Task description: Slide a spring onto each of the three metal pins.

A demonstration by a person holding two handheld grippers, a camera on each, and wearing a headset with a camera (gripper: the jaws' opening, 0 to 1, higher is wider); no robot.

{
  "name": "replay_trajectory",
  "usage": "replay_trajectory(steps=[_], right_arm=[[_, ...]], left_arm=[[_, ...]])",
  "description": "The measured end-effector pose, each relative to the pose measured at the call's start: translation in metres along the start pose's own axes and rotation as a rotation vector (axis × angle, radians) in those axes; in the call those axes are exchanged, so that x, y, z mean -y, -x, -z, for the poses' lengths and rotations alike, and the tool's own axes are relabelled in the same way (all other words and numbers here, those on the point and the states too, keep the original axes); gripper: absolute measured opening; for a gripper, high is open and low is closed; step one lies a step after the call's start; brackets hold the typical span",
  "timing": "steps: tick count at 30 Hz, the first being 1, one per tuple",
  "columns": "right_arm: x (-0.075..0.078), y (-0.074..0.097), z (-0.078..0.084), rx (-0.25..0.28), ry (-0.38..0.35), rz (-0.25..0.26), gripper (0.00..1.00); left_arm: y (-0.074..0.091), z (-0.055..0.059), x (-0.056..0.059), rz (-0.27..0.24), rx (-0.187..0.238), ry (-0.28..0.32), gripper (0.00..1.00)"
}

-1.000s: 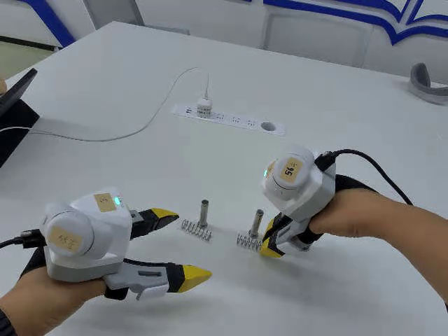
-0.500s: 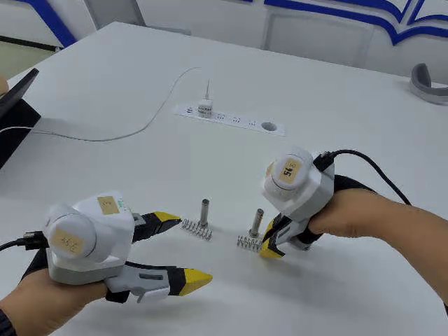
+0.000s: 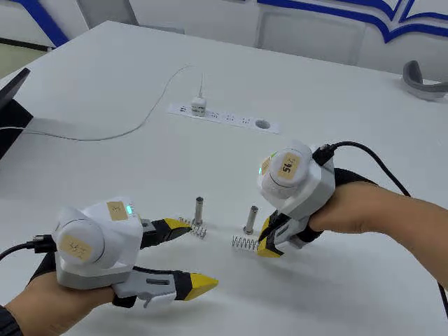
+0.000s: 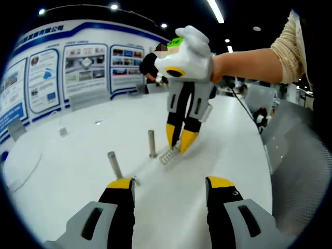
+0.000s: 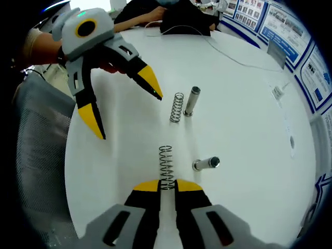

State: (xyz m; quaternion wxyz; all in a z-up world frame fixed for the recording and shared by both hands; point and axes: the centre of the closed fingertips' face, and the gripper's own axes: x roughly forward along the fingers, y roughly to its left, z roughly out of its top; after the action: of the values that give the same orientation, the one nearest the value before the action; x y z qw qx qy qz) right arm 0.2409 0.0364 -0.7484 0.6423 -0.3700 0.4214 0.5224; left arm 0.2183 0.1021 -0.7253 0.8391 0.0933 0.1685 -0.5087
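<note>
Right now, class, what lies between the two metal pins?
Only bare table separates the far pin from the near pin, as the right gripper view shows.

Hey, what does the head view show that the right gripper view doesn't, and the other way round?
Head view adds: the right gripper's white body, the hand holding it, and a grey curved object near the table's far edge.
Right gripper view adds: a grey mesh panel and wall posters.
Shared: two upright metal pins, two springs lying on the table, the open left gripper, and the right gripper's fingers shut on one spring's end.
</note>
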Motion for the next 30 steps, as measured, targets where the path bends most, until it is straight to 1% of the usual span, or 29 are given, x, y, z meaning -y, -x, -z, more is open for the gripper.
replay_trajectory(steps=[9,19,25,30], right_arm=[[-0.014,0.011,-0.010,0.007,0.057,-0.016,0.12],[-0.025,0.017,-0.028,0.020,0.122,-0.028,0.12],[-0.028,0.016,-0.031,0.016,0.144,-0.036,0.12],[-0.030,0.015,-0.031,0.012,0.161,-0.045,0.12]], left_arm=[[-0.007,-0.009,0.004,0.020,0.012,-0.031,0.49],[-0.014,-0.020,0.010,0.050,0.038,-0.061,0.37],[-0.015,-0.021,0.011,0.058,0.045,-0.084,0.28],[-0.015,-0.020,0.012,0.061,0.046,-0.100,0.23]])
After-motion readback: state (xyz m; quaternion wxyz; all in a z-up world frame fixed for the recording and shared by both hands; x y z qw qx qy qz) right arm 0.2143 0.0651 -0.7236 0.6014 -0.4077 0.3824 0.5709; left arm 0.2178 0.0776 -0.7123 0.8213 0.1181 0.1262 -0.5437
